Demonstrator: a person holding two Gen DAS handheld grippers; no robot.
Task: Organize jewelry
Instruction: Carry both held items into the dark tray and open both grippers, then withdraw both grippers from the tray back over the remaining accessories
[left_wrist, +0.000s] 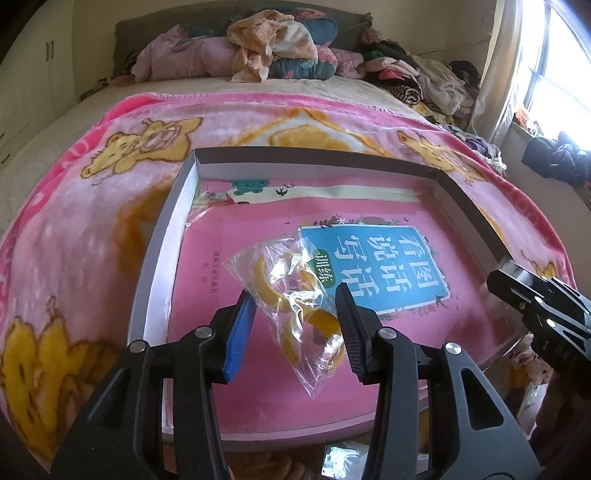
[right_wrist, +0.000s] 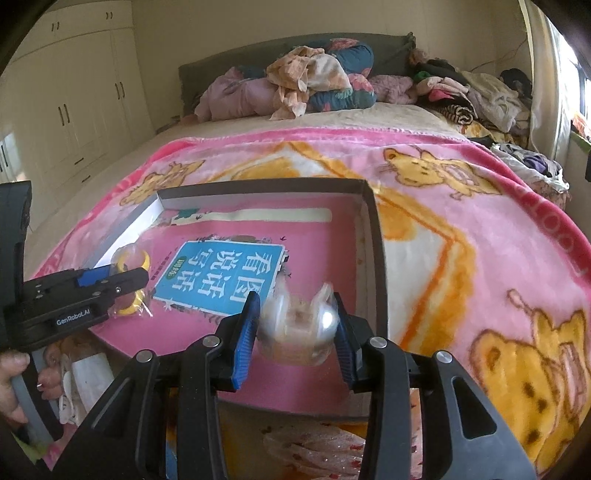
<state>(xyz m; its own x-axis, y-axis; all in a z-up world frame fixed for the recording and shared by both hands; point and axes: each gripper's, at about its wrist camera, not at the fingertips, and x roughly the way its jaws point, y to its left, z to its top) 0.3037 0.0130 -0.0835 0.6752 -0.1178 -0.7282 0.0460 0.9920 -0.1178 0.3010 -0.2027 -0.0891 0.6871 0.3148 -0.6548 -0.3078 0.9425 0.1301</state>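
Observation:
A clear plastic bag with yellow bangles (left_wrist: 295, 295) lies on a pink book (left_wrist: 258, 258) inside a shallow grey box (left_wrist: 155, 258) on the bed. My left gripper (left_wrist: 295, 306) is open, its fingers on either side of the bag; it also shows in the right wrist view (right_wrist: 122, 273) over the same bag (right_wrist: 135, 280). My right gripper (right_wrist: 295, 317) has a blurred clear packet of pale jewelry (right_wrist: 299, 328) between its pads, above the box near its right wall (right_wrist: 376, 258). The right gripper's body (left_wrist: 539, 302) shows at the left view's right edge.
The box rests on a pink bear-print blanket (right_wrist: 480, 221). Piled clothes and bedding (right_wrist: 317, 77) lie at the head of the bed. More clear packets (right_wrist: 317, 454) lie below the box's near edge. Wardrobes (right_wrist: 74, 103) stand left, a window (left_wrist: 554, 74) right.

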